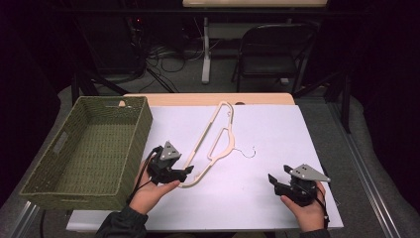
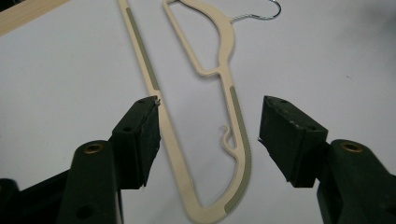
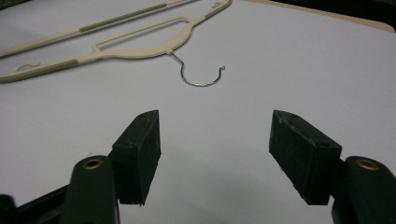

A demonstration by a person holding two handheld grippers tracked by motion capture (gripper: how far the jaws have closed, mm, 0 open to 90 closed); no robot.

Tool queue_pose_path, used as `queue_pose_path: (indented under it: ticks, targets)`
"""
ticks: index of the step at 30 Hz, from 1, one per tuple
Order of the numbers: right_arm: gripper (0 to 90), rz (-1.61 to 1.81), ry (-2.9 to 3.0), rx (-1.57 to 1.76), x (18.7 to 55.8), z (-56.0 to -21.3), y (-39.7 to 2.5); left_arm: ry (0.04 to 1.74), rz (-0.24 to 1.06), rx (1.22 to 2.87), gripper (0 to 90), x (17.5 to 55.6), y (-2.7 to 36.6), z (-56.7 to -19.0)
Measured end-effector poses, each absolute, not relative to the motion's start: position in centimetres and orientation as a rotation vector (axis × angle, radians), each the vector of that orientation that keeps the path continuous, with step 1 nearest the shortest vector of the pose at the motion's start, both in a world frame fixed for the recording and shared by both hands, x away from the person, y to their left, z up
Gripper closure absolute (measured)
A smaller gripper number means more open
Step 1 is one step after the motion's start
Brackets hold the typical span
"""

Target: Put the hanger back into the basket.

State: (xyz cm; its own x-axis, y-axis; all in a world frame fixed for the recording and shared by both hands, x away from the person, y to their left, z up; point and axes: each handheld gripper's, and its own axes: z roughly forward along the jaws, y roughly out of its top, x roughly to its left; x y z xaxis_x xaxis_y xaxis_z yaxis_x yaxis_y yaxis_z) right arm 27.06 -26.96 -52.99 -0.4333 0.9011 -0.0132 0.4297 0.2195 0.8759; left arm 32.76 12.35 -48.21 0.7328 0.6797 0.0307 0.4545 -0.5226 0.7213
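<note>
on the white sheet (image 1: pixel 257 148) covering the table, a cream hanger (image 1: pixel 213 144) lies flat, running from the far middle of the sheet down toward the near left, its thin wire hook (image 1: pixel 246 151) curling out to the right. over at the left edge sits a woven green basket (image 1: pixel 29 186), hollow side up, just beside the sheet.

the left gripper (image 1: pixel 187 171) is down low at the hanger's near end, held in the left hand (image 1: pixel 151 193), and from its own camera the jaws are spread wide with the hanger's rounded end between them. the left jaw sits right against the hanger's long straight bar, while the right jaw stands apart from the curved side; nothing is pinched. the olive grip strips (image 2: pixel 240 121) on the hanger's arms show clearly there.

the right gripper (image 1: pixel 271 179) rests at the near right of the sheet in the right hand (image 1: pixel 309 210), well apart from the hanger. its jaws are spread too, with bare white sheet between them, and the wire hook lies ahead of them. beyond the table, a folding chair (image 1: pixel 270 49) stands on the floor.
</note>
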Motion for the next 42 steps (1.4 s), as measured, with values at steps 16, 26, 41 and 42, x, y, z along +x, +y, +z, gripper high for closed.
queue_pose_path:
  ticks: [16, 26, 41, 42]
  targets:
    - [33.9, 1.155, 1.957, 1.233, 27.0, -53.0, -27.4, 0.858, 0.36, 2.287, 43.1, 35.4, 9.3, -48.8]
    - [33.9, 1.157, 1.96, 1.242, 27.1, -53.0, -27.5, 0.88, 0.279, 2.366, 47.5, 37.1, 7.8, -48.8]
    - [33.9, 1.166, 1.963, 1.249, 27.1, -53.1, -27.5, 1.005, 0.131, 2.505, 47.8, 39.6, 6.7, -49.1]
    - [33.9, 1.166, 1.963, 1.249, 27.1, -53.1, -27.5, 1.005, 0.131, 2.505, 47.7, 39.6, 6.7, -49.1]
